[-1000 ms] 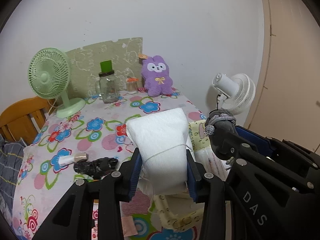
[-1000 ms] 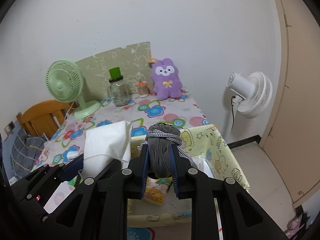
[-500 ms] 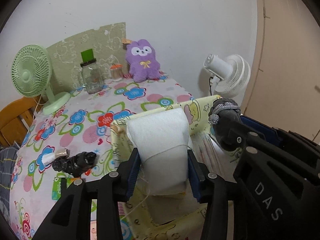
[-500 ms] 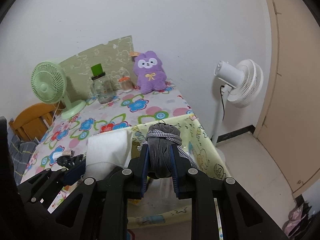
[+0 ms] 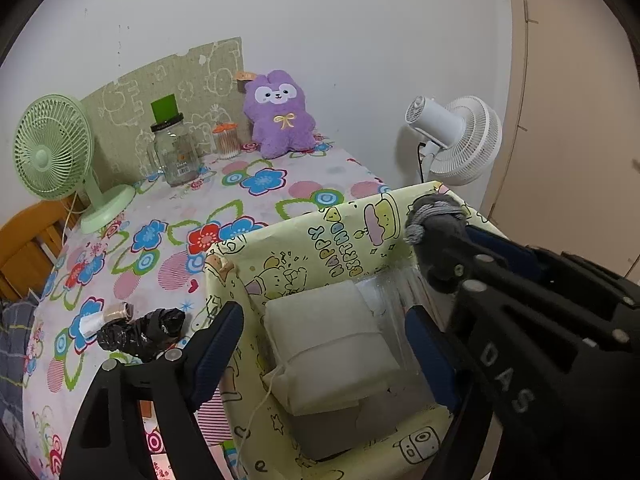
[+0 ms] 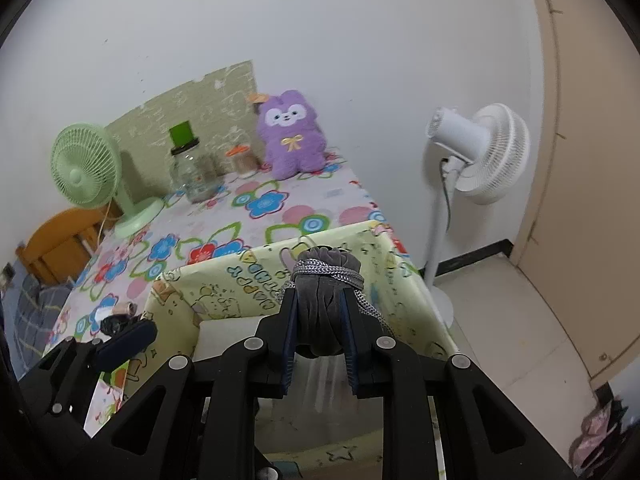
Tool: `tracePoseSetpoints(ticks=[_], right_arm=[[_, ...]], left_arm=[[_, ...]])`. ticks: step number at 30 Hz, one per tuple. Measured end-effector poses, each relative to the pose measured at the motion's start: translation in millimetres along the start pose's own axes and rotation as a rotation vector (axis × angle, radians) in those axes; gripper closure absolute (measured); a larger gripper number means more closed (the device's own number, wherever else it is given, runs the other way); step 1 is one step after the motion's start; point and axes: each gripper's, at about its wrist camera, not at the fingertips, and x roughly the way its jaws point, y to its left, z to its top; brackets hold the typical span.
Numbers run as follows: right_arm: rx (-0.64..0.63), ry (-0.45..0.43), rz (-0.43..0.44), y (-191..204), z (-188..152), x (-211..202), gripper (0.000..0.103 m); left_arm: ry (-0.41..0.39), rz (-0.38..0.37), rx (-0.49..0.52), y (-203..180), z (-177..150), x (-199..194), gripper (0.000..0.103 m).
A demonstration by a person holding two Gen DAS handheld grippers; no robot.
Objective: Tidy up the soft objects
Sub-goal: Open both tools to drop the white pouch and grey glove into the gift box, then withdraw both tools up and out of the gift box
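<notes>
Two claws work over one yellow printed box [image 5: 352, 232]. The left claw [image 5: 324, 344] is spreading its jaws, and the white folded cloth [image 5: 328, 344] it clamped a moment ago now lies loose between them inside the box, so that item looks stowed. The right claw [image 6: 320, 320] stays clamped on a grey bundle [image 6: 324, 280] above the box. Only the right view shows the floor beyond; only the left shows the black bundle [image 5: 140, 334] on the worktop [image 5: 248, 200] beside the left claw.

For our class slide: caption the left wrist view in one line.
Left gripper opening over white folded cloth lying in the yellow box.
</notes>
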Motion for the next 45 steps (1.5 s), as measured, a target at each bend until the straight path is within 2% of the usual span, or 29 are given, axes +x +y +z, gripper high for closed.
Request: tracePoseSetpoints(ticks=[4, 8, 10, 12, 13, 19, 27, 45], right_arm=[[-0.01, 0.015, 0.009, 3.6, -0.4, 6.1, 0.08], [-0.022, 0.026, 0.002, 6.1, -0.6, 8.4, 0.074], [-0.023, 0.026, 0.0, 5.7, -0.6, 7.8, 0.069], [-0.02, 0.021, 0.004, 5.9, -0.7, 6.2, 0.049], [-0.014, 0.015, 0.012, 5.3, -0.8, 4.8, 0.046], [-0.021, 0.005, 0.012, 9.1, -0.1, -4.3, 0.042], [-0.036, -0.037, 0.007, 20.4, 1.1, -24.4, 0.021], [-0.064, -0.092, 0.004, 57.9, -7.1, -60.6, 0.011]], left_arm=[[-0.001, -0.006, -0.002, 0.5, 0.9, -0.4, 0.015], [-0.001, -0.004, 0.0, 0.9, 1.0, 0.0, 0.015], [0.0, -0.006, -0.001, 0.9, 1.2, 0.0, 0.015], [-0.003, -0.01, -0.003, 1.6, 1.5, -0.7, 0.015], [-0.005, -0.012, -0.004, 2.2, 1.6, -1.5, 0.015], [-0.024, -0.004, -0.007, 5.3, 1.0, -10.7, 0.012], [-0.059, 0.002, -0.018, 13.4, -0.3, -29.2, 0.006], [-0.121, 0.022, -0.022, 37.8, -13.2, -69.8, 0.002]])
